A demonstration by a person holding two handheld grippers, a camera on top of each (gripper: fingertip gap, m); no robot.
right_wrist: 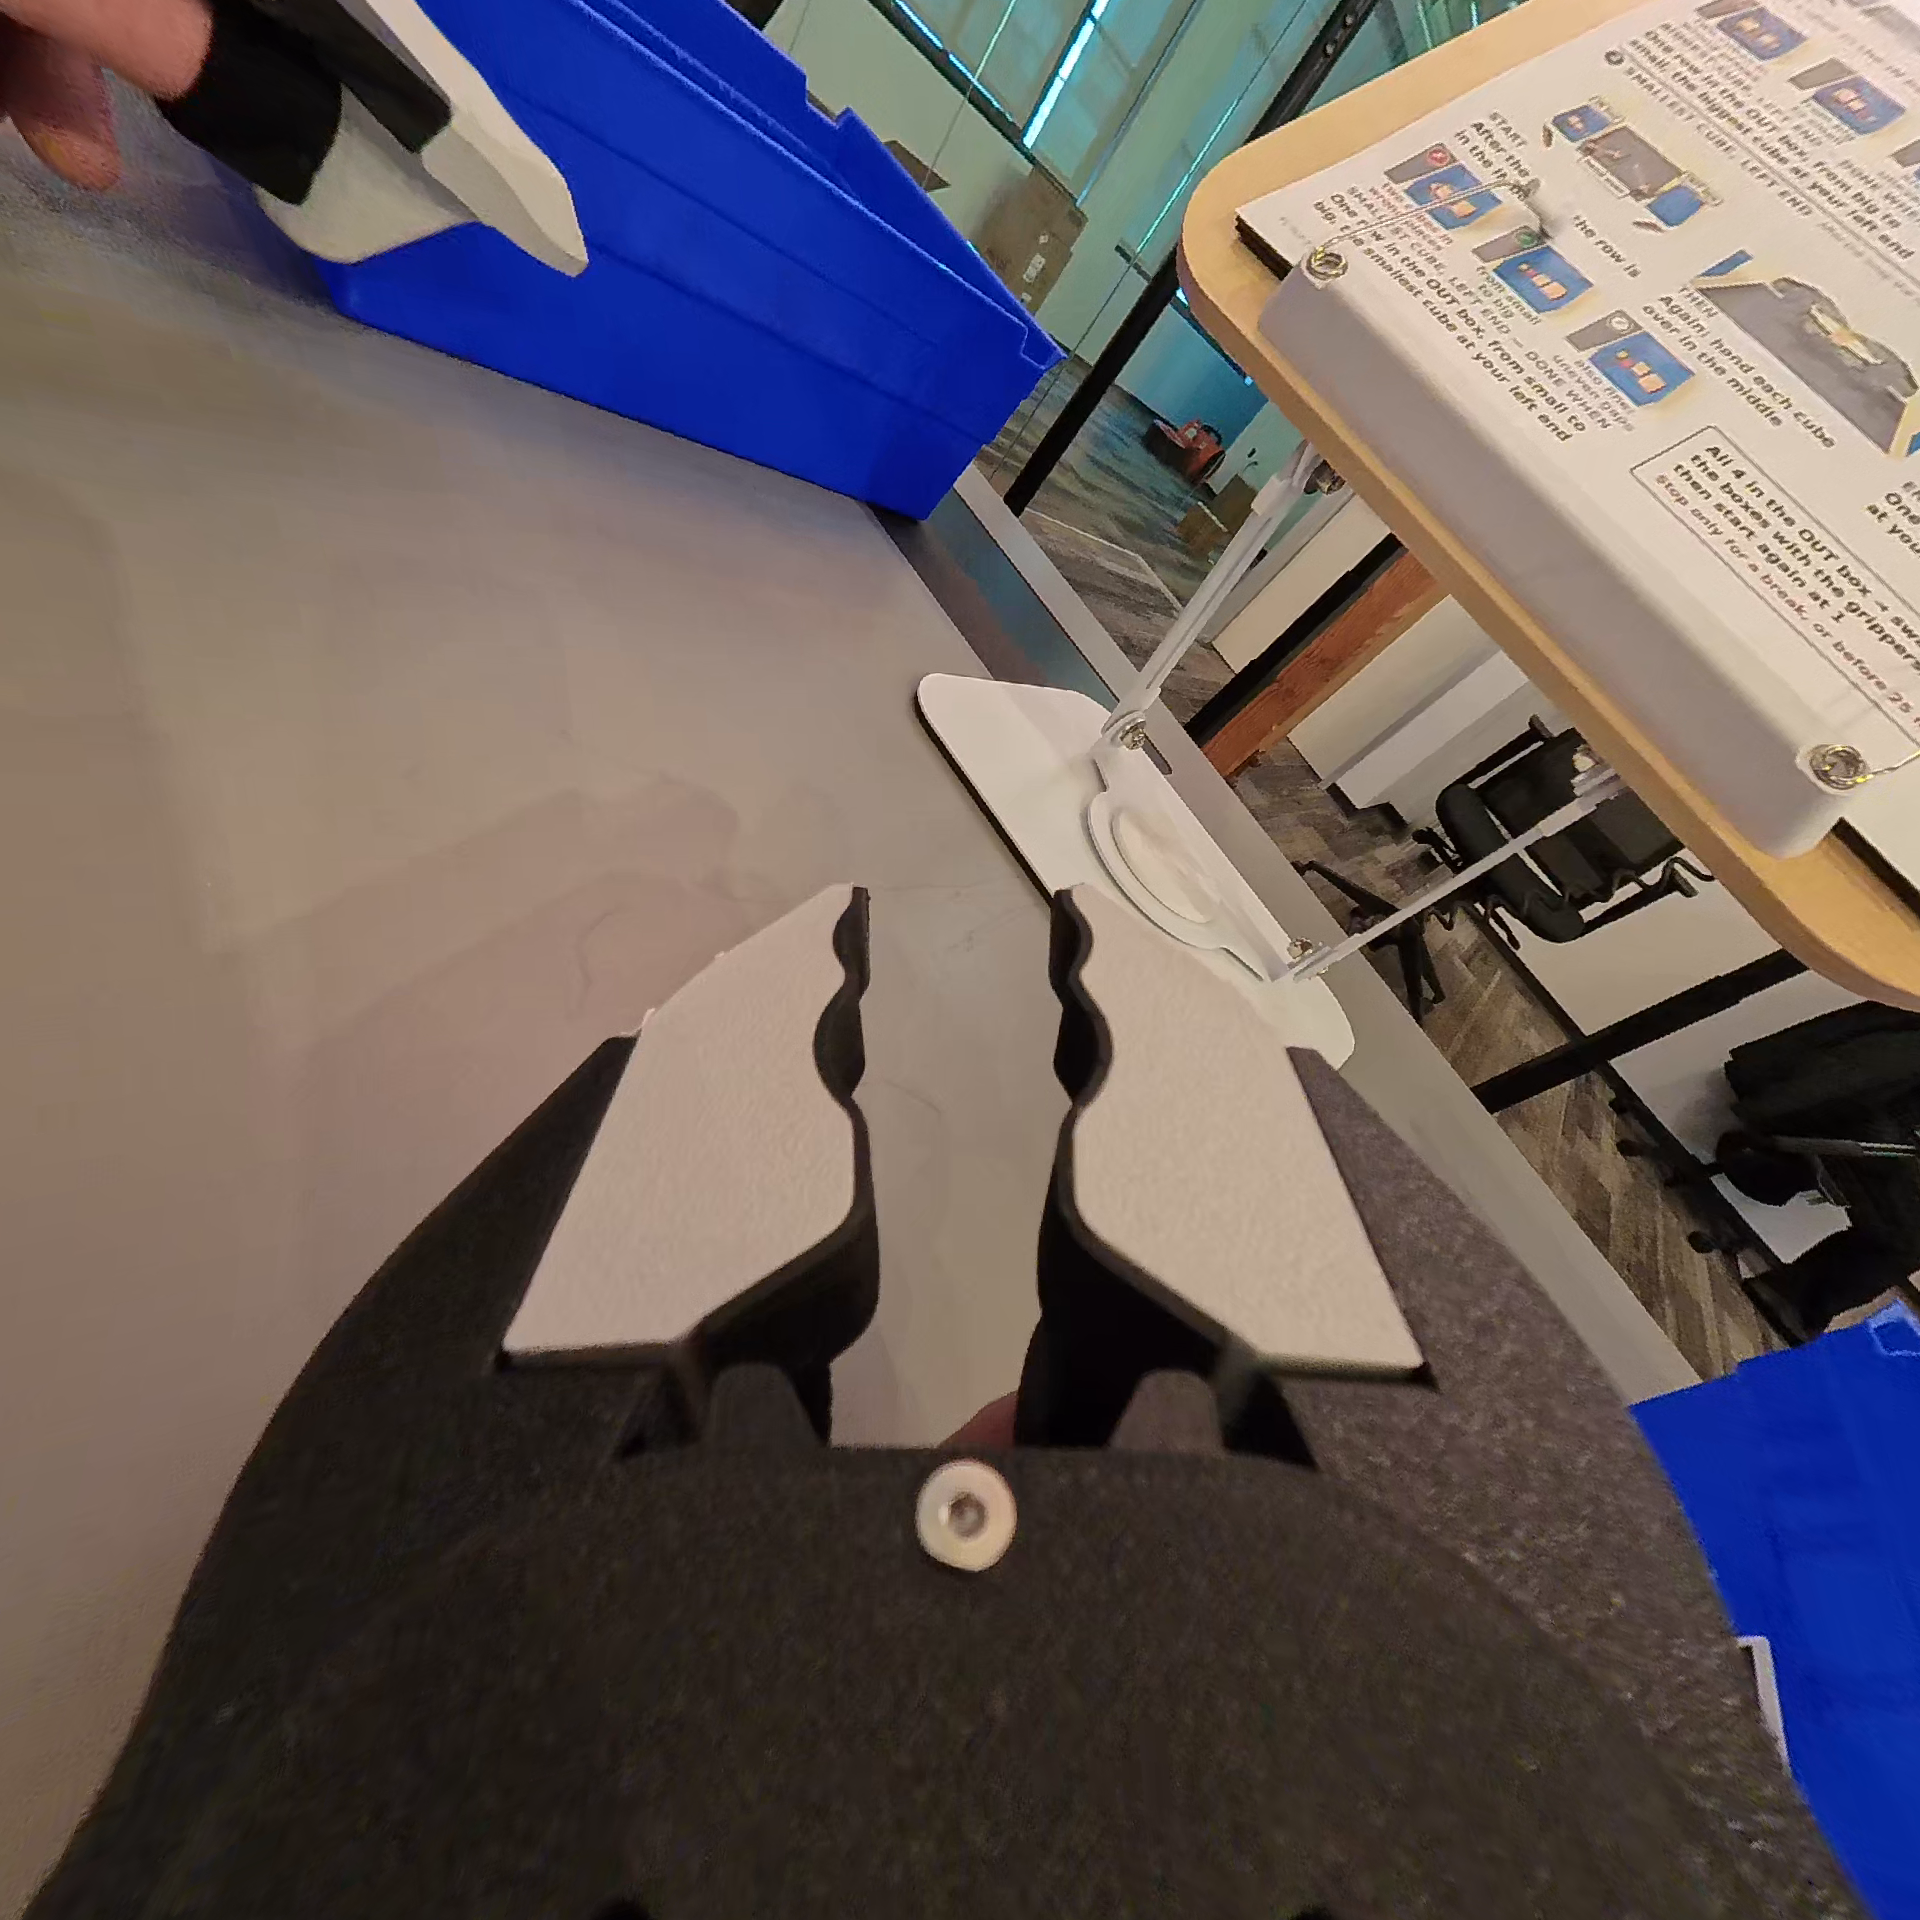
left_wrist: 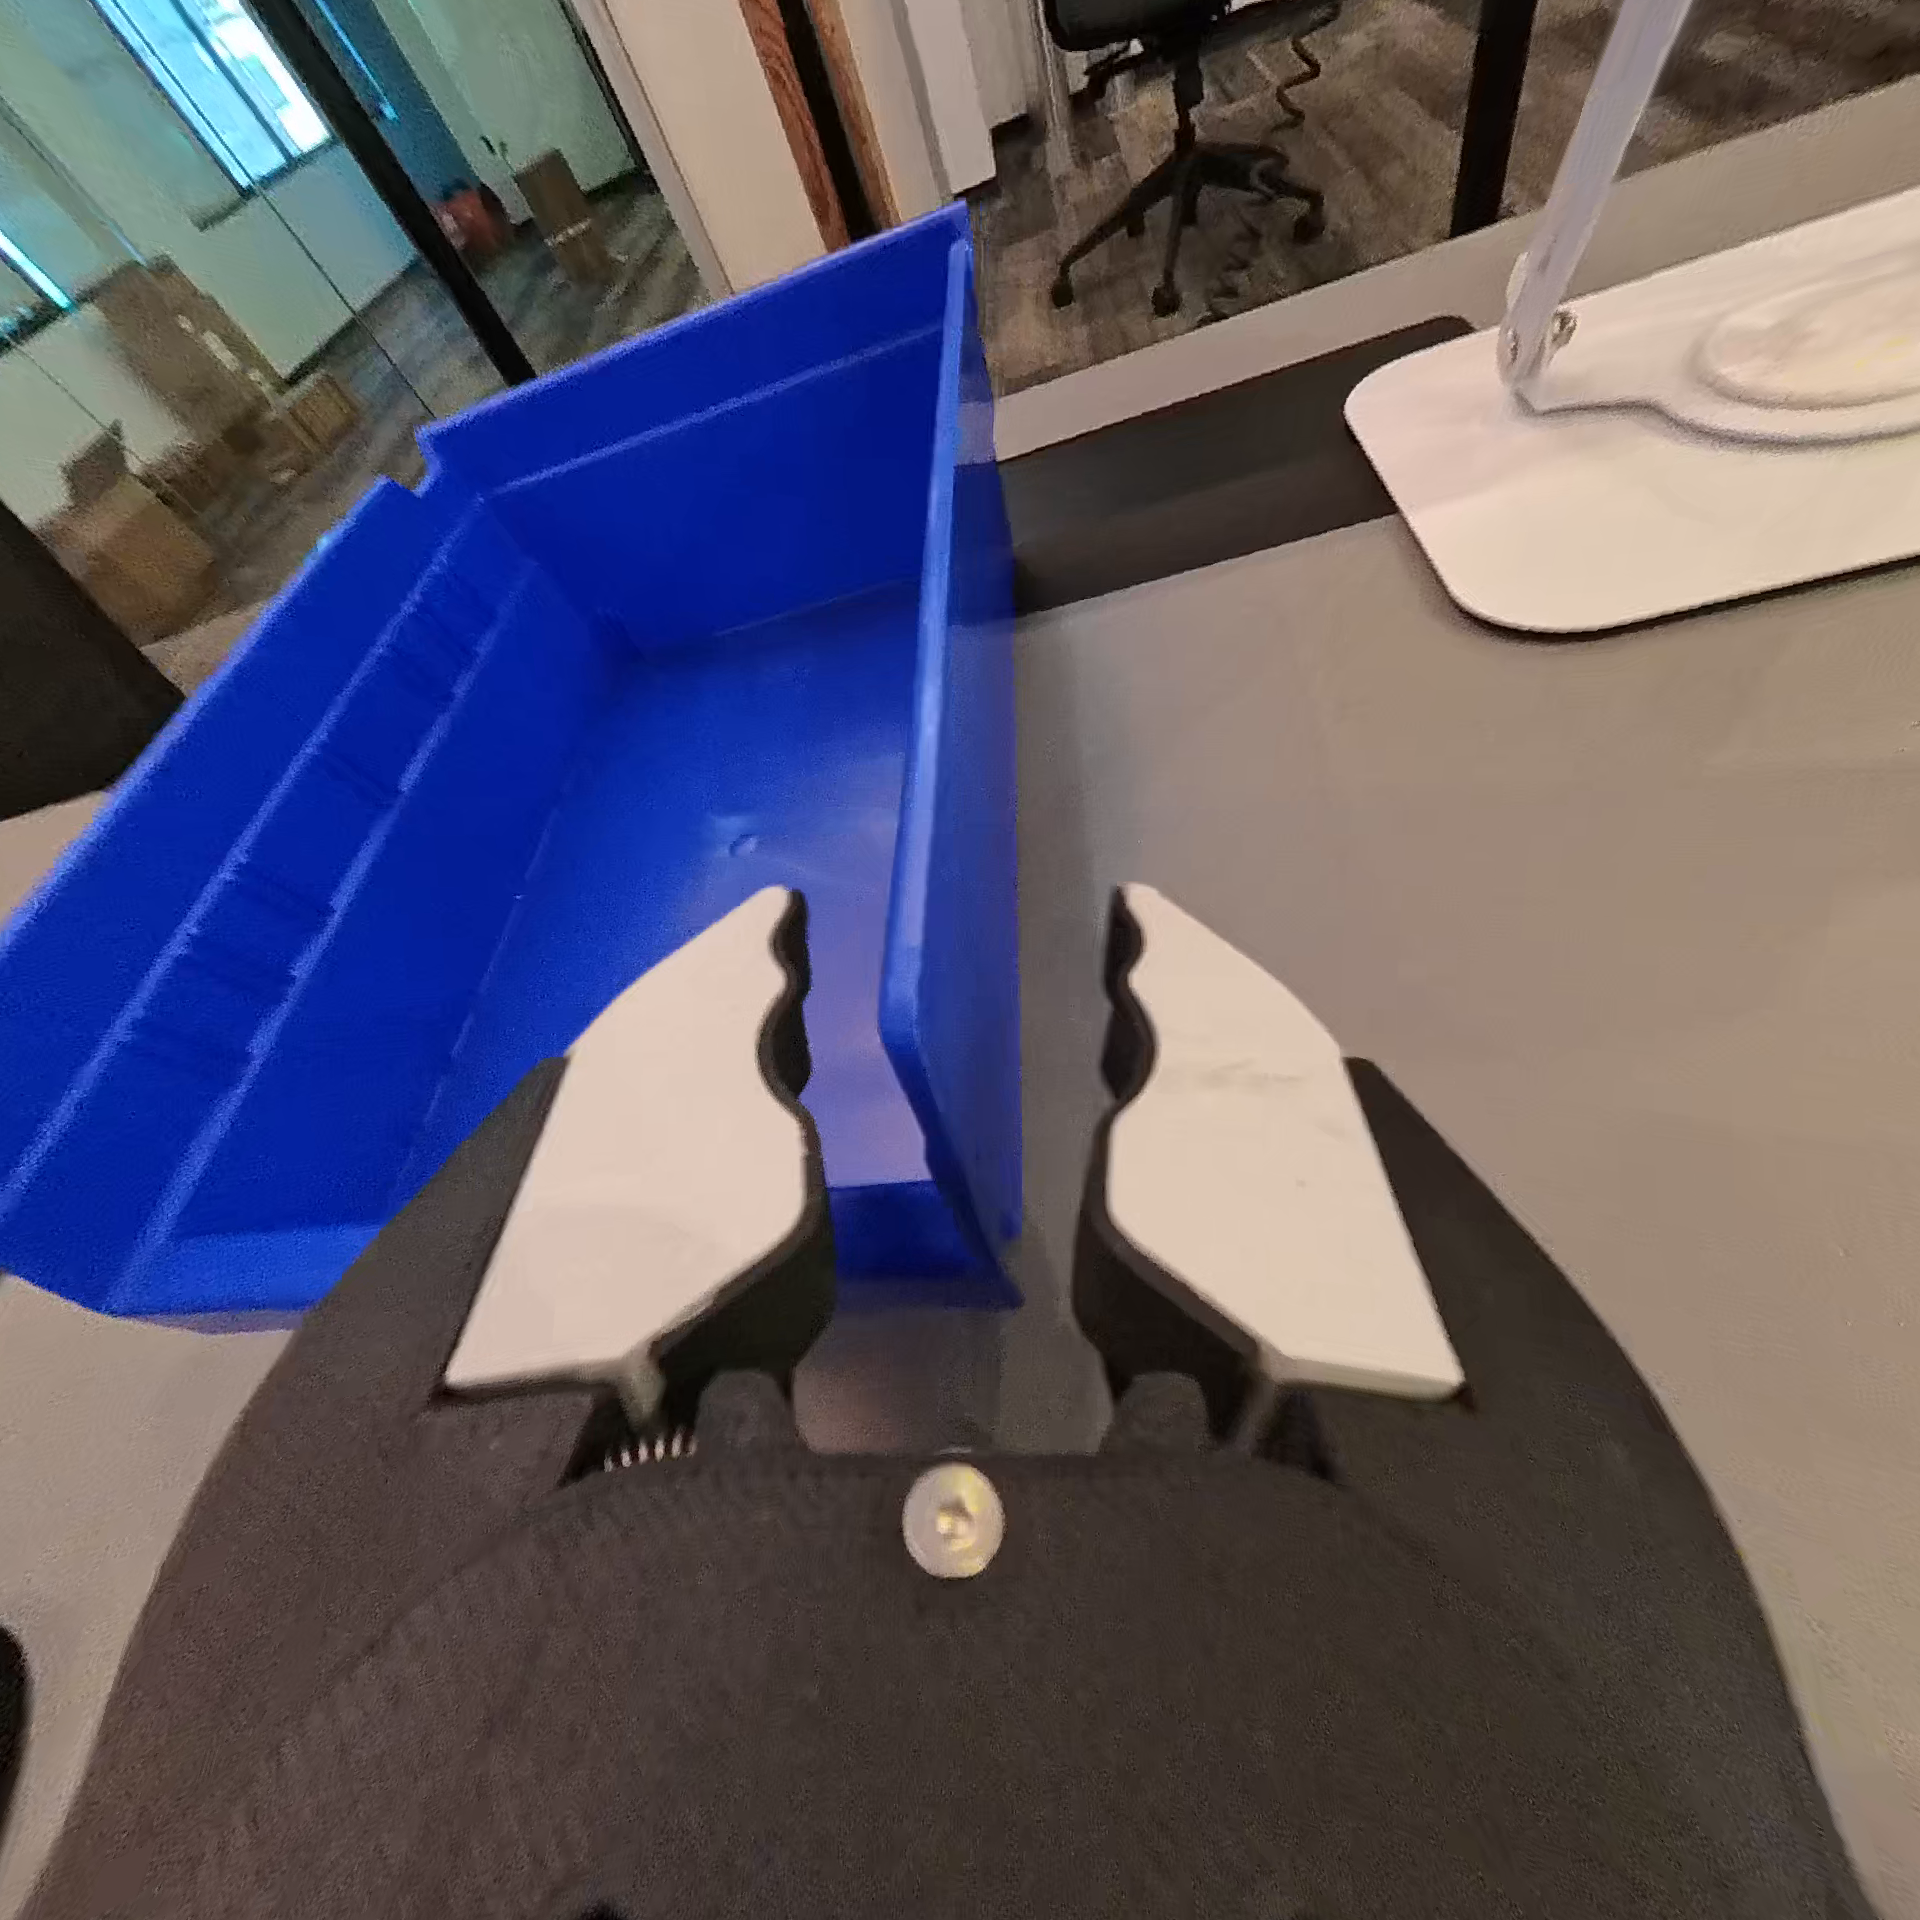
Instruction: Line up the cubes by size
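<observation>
- While its two white fingers with black wavy pads stand apart, the left claw (left_wrist: 951,904) straddles the right side wall of the open blue plastic box (left_wrist: 940,727). One finger is inside the box and one is outside over the table. There is a gap on each side of the wall, so the pads do not press it. It holds nothing.
- The right claw (right_wrist: 956,904) is partly open too. Only the smooth grey table top (right_wrist: 416,675) shows between its pads. It holds nothing.
- No cubes show in either view. The part of the blue box floor that I can see is bare. I cannot tell where the cubes are.
- A second blue box corner (right_wrist: 1808,1558) peeks in at the right of the right claw's view. What is inside is hidden.
- My guess at the step: the left claw is about to grab the box wall, maybe to move the box, not a cube.
- The next move calls for the pads to close on the thin wall and hold it firm.
- Farther out stand the flat white stand base (right_wrist: 1039,769) and the wooden board with a printed sheet (right_wrist: 1621,364) above it.
</observation>
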